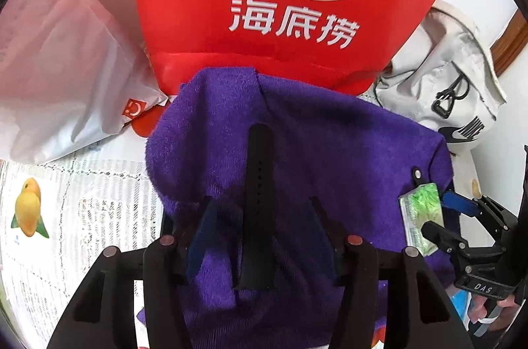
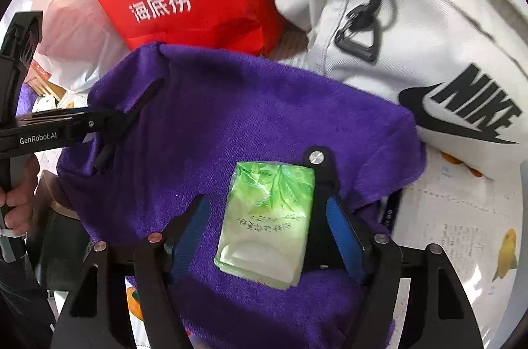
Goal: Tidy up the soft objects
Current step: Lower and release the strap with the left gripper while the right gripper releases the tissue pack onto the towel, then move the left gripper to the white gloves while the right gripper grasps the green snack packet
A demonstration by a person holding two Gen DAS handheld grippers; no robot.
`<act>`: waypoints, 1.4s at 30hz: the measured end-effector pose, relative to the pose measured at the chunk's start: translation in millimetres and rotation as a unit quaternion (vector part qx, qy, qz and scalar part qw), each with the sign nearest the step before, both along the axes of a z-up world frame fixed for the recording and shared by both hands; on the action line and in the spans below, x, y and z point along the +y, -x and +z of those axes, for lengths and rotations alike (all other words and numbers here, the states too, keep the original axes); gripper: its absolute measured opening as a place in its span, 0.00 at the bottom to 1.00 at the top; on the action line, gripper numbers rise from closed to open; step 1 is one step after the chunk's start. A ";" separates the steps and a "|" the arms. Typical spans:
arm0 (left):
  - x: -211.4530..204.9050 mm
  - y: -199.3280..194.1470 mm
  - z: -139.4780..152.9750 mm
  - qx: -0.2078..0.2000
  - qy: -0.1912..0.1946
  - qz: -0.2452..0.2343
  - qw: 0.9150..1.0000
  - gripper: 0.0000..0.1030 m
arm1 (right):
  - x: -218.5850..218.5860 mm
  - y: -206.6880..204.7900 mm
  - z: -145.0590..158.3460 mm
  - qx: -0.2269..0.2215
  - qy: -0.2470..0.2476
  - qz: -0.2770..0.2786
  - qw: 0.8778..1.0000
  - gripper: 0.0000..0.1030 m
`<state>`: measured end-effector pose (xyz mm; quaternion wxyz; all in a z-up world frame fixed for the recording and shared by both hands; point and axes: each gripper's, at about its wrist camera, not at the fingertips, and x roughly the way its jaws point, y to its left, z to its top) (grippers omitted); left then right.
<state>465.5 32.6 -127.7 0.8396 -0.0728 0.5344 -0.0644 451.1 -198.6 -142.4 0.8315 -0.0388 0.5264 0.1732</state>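
A purple towel (image 1: 330, 151) lies spread on the table. On it rests a black watch strap (image 1: 259, 170), lengthwise between the fingers of my left gripper (image 1: 260, 203), which stands open with a gap on each side of the strap. Over the towel's (image 2: 247, 104) right part lies a green tissue pack (image 2: 264, 223), between the fingers of my right gripper (image 2: 265, 200). That gripper is open, its left pad clear of the pack. A second black strap piece with a metal stud (image 2: 316, 157) lies against the pack's right edge. The left gripper (image 2: 109, 121) also shows at the left of the right wrist view.
A red bag with a white logo (image 1: 280, 2) stands behind the towel. A white plastic bag (image 1: 66, 68) is at the back left and a pale Nike bag (image 2: 412, 18) at the back right. The tablecloth (image 1: 82, 200) carries printed text and fruit. A hand (image 2: 19, 200) grips the left handle.
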 end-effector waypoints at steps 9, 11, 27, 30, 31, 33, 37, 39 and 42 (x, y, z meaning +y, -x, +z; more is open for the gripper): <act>7.2 29.5 20.3 -0.018 0.002 0.004 1.000 0.52 | -16.6 16.6 18.3 -0.022 -0.017 -0.025 0.999 0.71; 7.5 37.4 26.0 -0.024 0.001 0.003 1.000 0.52 | -19.9 21.4 21.5 -0.024 -0.021 -0.029 0.999 0.71; 5.7 134.9 70.5 -0.062 -0.001 -0.010 0.998 0.60 | -17.1 119.4 67.4 -0.068 -0.042 -0.025 0.996 0.71; 4.8 161.4 73.3 -0.067 -0.010 -0.013 0.998 0.63 | -14.6 150.6 73.5 -0.074 -0.052 -0.021 0.996 0.71; 4.6 171.2 72.7 -0.068 -0.012 -0.014 0.998 0.63 | -14.1 158.4 74.4 -0.074 -0.055 -0.020 0.996 0.71; 7.2 187.3 72.9 -0.067 -0.013 -0.018 0.997 0.63 | -13.3 178.3 74.2 -0.073 -0.060 -0.018 0.995 0.71; 12.4 221.5 68.5 -0.064 -0.006 -0.014 0.998 0.63 | -12.9 216.5 69.7 -0.064 -0.069 -0.021 0.995 0.71; 14.7 235.8 66.0 -0.064 -0.001 -0.012 0.998 0.63 | -13.2 236.1 68.1 -0.061 -0.078 -0.020 0.995 0.71; 18.2 258.3 60.0 -0.063 -0.003 -0.007 0.998 0.63 | -9.6 263.4 64.2 -0.060 -0.083 -0.012 0.995 0.71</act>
